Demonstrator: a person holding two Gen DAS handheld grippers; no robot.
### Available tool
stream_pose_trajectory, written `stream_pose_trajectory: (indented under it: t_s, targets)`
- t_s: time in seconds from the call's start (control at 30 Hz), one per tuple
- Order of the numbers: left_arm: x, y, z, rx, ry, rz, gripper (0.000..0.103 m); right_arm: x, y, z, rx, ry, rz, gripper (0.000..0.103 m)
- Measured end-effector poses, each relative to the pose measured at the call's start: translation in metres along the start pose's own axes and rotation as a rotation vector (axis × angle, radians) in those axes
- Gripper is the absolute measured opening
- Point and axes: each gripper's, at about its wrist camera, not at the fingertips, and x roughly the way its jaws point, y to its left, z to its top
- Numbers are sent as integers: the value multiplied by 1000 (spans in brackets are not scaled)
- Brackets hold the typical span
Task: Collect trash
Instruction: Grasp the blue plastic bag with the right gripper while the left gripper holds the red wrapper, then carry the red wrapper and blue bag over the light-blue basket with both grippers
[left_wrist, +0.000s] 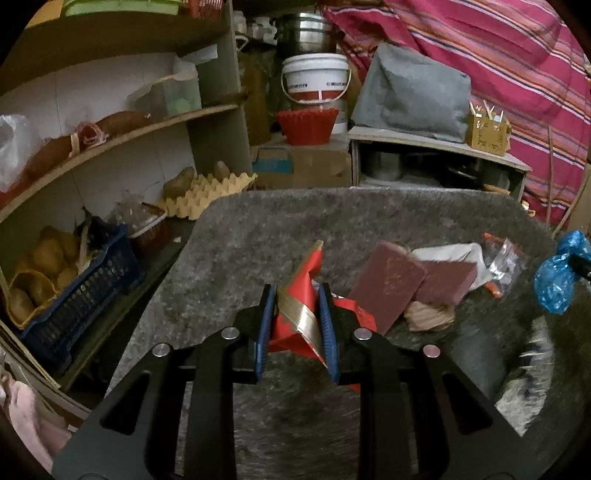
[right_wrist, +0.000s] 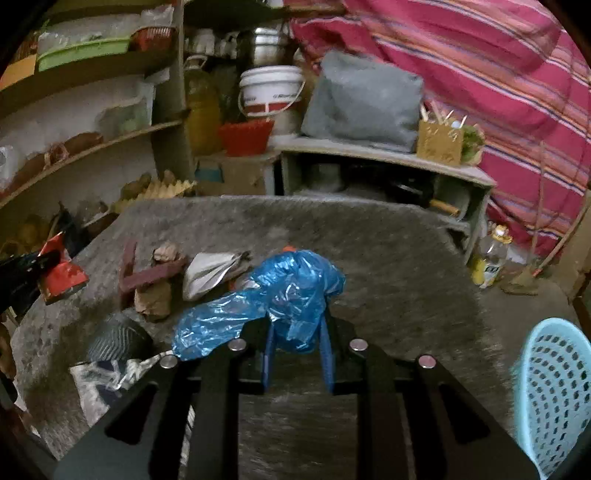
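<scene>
My left gripper is shut on a red and gold wrapper, held above the grey felt table. It also shows at the left of the right wrist view. My right gripper is shut on a crumpled blue plastic bag, which also shows at the right of the left wrist view. On the table lie two maroon boxes, a brown paper wad, a white wrapper and a clear packet.
A light blue perforated basket stands at the lower right. A dark striped object and a silver wrapper lie near the table's front left. Shelves with potatoes in a blue crate stand left; buckets and a cabinet stand behind.
</scene>
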Motion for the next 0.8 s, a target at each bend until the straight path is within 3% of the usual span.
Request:
stream_pose_trajectory:
  t_s: [0.43, 0.8]
  targets:
    - [-21, -65, 18, 50, -62, -84, 23, -33, -64, -5, 68, -27, -73, 21]
    - [-28, -157, 27, 127, -70, -188, 23, -73, -138, -16, 138, -69, -161, 21]
